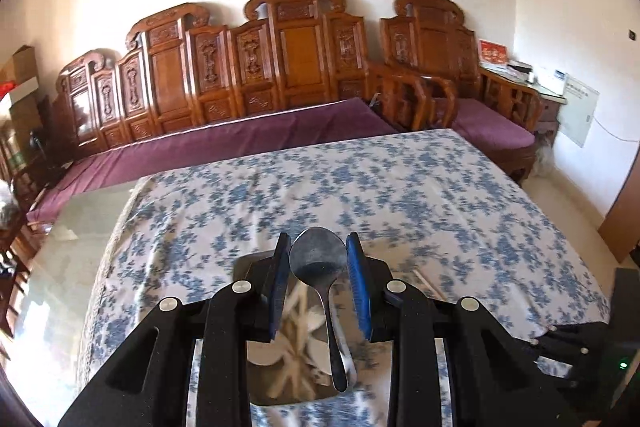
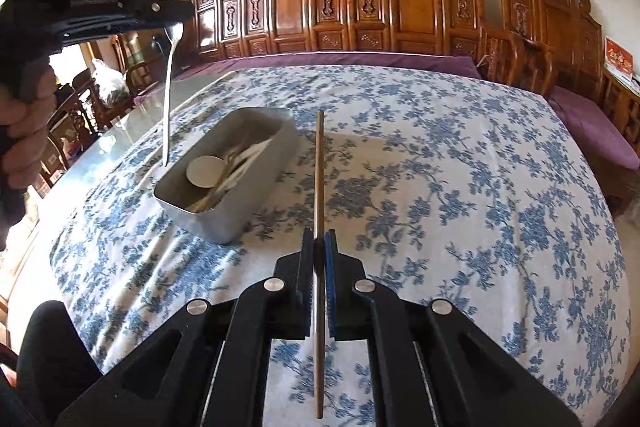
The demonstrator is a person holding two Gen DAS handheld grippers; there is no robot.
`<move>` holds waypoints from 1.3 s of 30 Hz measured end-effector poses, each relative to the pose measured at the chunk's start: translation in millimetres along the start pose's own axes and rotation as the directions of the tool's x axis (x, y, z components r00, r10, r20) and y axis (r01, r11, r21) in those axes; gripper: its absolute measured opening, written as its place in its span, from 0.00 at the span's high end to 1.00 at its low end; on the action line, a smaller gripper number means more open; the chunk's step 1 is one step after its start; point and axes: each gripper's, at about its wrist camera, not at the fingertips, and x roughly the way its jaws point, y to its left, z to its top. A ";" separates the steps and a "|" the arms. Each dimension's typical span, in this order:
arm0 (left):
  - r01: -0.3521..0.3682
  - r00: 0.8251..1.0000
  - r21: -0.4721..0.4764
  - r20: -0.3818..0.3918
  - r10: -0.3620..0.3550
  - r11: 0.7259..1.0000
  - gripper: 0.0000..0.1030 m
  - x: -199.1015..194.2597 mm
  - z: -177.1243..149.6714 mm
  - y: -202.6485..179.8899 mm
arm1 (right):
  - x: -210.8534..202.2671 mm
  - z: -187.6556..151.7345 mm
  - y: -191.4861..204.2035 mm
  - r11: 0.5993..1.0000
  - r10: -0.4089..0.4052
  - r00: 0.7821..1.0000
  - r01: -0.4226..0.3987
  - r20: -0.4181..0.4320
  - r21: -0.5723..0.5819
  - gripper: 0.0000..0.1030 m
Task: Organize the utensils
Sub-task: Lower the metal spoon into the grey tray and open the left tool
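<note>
Left gripper (image 1: 319, 251) clenched on a metal spoon (image 1: 318, 259) by its bowl, handle hanging down over the steel tray (image 2: 228, 163). Right gripper (image 2: 319, 239) clamped on a wooden chopstick (image 2: 319, 163), tip sticking out beyond the fingers (image 2: 331, 247), tray to their left on the counter (image 2: 440, 167).

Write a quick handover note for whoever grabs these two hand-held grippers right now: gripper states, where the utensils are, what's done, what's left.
Left hand-held gripper: shut on a metal spoon by its bowl, handle hanging down, raised above the table.
Right hand-held gripper: shut on a single chopstick, lifted clear of the floral tablecloth.
Metal tray: on the cloth, holds a round lid-like piece and mixed utensils.
Done: both items picked up.
Left: place spoon and chopstick, then sort what remains in the tray.
</note>
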 end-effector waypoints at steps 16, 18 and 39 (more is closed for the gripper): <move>-0.040 0.979 0.024 -0.200 0.044 0.999 0.75 91.7 -41.3 43.8 | 27.5 -7.1 4.3 0.999 0.033 0.999 -0.033 -0.044 -0.007 0.94; -0.039 0.976 0.029 -0.212 0.045 0.999 0.75 96.5 -46.4 44.4 | 29.7 -8.0 2.4 0.999 0.033 0.998 -0.033 -0.047 -0.003 0.94; -0.038 0.971 -0.058 -0.238 0.023 0.998 0.62 95.2 -68.0 62.4 | 15.8 4.0 14.7 1.000 0.018 0.999 -0.018 -0.029 -0.005 0.94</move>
